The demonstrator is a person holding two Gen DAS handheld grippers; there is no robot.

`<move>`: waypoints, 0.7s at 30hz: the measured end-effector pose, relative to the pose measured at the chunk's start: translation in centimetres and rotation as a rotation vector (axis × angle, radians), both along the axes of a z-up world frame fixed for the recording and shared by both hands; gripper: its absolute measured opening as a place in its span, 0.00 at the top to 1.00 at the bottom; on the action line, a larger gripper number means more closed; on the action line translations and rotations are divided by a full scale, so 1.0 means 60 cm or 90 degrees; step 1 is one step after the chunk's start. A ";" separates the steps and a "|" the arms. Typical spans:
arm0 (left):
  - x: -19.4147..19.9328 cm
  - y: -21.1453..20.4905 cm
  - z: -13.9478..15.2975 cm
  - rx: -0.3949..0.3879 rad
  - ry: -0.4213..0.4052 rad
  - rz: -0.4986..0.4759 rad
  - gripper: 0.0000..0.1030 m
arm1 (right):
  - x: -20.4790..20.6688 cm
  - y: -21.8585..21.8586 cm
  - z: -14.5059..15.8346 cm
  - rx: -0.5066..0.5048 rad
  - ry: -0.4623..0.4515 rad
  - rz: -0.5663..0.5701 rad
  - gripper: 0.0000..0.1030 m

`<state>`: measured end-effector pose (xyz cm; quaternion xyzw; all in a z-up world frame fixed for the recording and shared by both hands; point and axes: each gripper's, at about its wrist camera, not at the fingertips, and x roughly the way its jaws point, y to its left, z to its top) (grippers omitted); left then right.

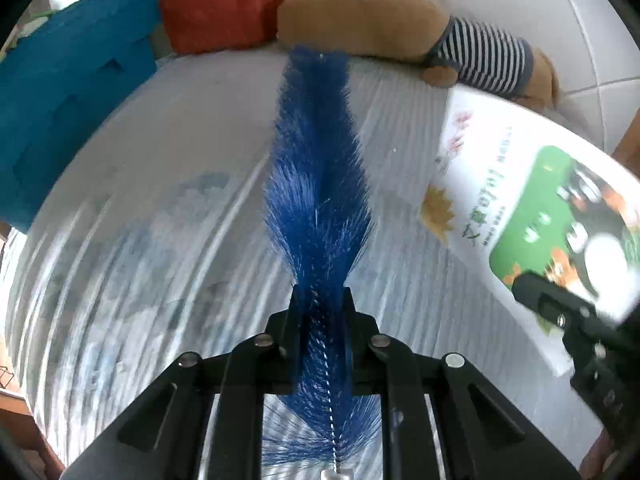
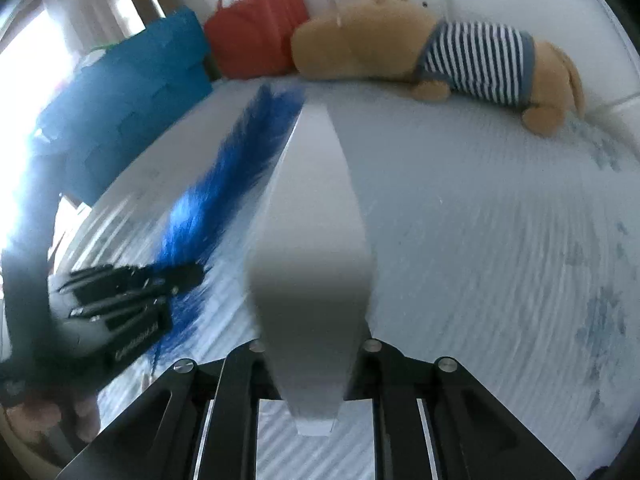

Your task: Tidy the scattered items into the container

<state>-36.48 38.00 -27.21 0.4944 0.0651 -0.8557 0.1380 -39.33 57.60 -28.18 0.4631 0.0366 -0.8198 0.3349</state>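
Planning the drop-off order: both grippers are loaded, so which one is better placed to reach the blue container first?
Left, probably. The left gripper, shut on the long blue bristle brush, sits nearer the blue plastic container; the right gripper, holding the white printed box, is farther.

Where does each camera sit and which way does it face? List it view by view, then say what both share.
Left wrist: on the left gripper, looking along its fingers, shut on the blue brush, across the bed; the right gripper with the box shows at right.
Right wrist: on the right gripper, shut on the box; the left gripper shows at left.
Shared: brush, blue container, red bag, plush bear.
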 end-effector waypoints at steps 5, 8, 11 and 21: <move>0.049 -0.026 0.056 0.011 0.037 -0.008 0.86 | 0.032 -0.019 0.052 -0.015 0.029 -0.004 0.86; 0.066 -0.045 0.081 0.018 0.052 -0.015 0.86 | 0.047 -0.046 0.081 -0.012 0.054 -0.008 0.86; 0.079 -0.064 0.104 0.025 0.071 -0.036 0.86 | 0.060 -0.075 0.102 -0.005 0.066 -0.013 0.86; 0.087 -0.116 0.055 0.056 0.029 -0.129 0.86 | 0.083 -0.132 0.046 0.010 -0.006 -0.074 0.84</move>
